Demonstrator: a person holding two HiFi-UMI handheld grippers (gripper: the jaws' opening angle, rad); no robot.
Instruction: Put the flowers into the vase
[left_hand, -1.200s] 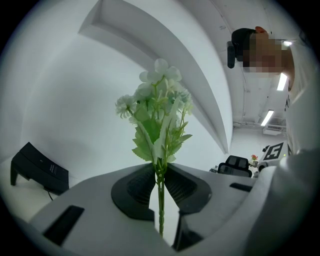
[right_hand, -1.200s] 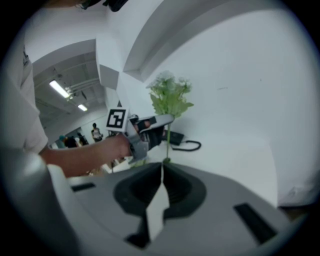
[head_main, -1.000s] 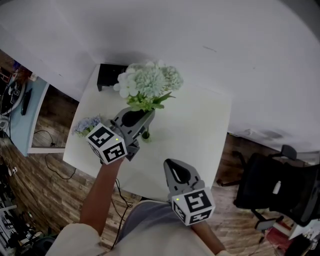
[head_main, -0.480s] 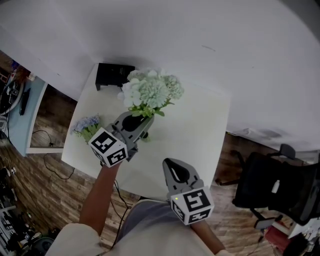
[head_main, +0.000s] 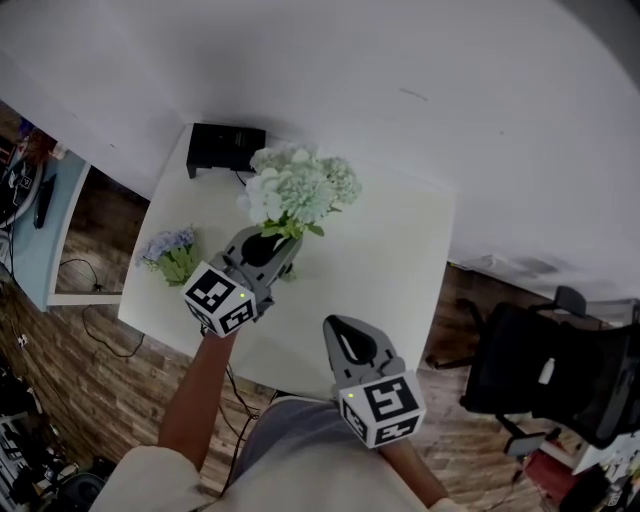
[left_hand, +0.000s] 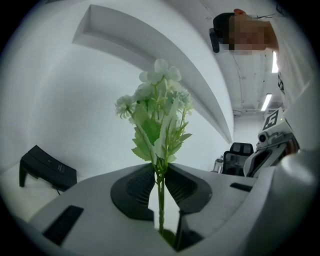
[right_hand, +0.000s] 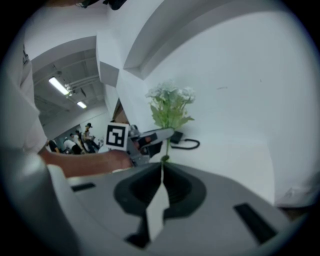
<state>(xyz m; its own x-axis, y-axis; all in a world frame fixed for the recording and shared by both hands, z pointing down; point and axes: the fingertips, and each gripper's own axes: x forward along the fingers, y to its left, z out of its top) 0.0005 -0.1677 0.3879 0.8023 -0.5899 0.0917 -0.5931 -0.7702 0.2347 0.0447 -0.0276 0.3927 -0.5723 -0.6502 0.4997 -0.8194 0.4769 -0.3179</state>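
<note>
The left gripper (left_hand: 160, 176) pinches the thin green stem of a bunch of pale white-green artificial flowers (left_hand: 156, 131), which stands upright at the centre of its own view. In the head view the blooms sit over the upper middle of the square white table (head_main: 385, 255). At lower centre of that view, the right gripper (right_hand: 161, 169) has its jaws pressed together on nothing. A small bluish flower bunch (head_main: 170, 248) lies at the table's left edge, and a black box (head_main: 225, 148) sits at its upper left corner. A small dark green blob (right_hand: 164, 159) under the stem may be the vase, but the view is too dim to tell.
</note>
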